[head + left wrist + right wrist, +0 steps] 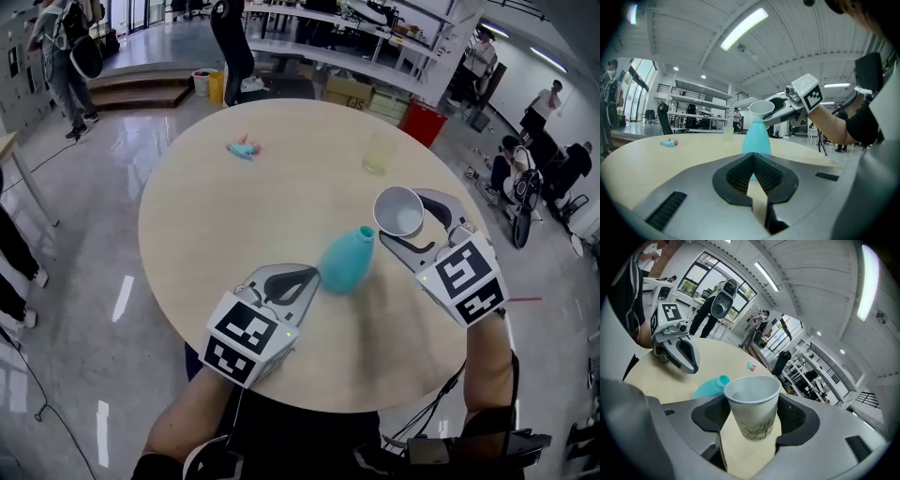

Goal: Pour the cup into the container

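Head view. Looks steeply down on a round pale-wood table point(216, 225). Shows a teal narrow-necked container point(345, 264) upright on the tabletop toward the near edge, between the two grippers. Shows the left gripper point(314, 276) low at the container's left flank, jaws together at the tips and holding nothing, tips just beside the teal body; cannot tell whether touching. Shows the right gripper point(403, 218) raised off the table on the container's right, jaws clamped on a white paper cup point(398, 211), open mouth toward the camera, rim near the container's mouth. Farther back on the table: a pale translucent cup point(378, 150) standing alone, and a small pink-and-teal object point(245, 147) lying well apart from it, to the left.

Left gripper view. Confirms the closed tips, with the teal container directly beyond them and the paper cup just above its mouth.

Right gripper view. Presents the cup gripped by its sides between both jaws, a green plant print on its wall; interior pale, contents not discernible. Places the container's teal mouth just beside the cup's rim, lower left; contact not discernible.
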### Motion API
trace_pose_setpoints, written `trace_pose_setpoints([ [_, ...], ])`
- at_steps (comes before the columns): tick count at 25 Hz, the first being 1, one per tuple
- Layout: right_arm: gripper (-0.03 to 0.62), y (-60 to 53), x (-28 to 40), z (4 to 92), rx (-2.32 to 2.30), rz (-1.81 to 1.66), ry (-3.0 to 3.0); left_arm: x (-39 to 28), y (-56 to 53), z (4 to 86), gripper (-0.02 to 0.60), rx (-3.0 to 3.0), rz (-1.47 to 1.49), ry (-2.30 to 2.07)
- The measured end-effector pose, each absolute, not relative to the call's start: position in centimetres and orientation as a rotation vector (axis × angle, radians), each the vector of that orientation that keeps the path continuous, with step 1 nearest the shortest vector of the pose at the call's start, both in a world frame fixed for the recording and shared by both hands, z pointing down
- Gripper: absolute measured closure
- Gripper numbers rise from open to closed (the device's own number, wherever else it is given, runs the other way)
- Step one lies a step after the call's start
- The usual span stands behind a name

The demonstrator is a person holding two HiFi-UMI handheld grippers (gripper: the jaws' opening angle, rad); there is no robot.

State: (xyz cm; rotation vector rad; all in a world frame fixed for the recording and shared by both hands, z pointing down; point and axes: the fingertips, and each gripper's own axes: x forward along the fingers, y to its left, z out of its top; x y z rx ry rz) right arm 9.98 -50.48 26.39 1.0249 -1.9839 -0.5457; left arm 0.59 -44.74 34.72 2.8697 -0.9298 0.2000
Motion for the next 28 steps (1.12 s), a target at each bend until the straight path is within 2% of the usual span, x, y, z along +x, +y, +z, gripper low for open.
trace_pose_setpoints([
  [28,0.278,-50.66,9.34,26.14,0.92,-0.648,-1.855,0.66,-44.86,34.2,0.581,2.868,0.199,-0.93],
])
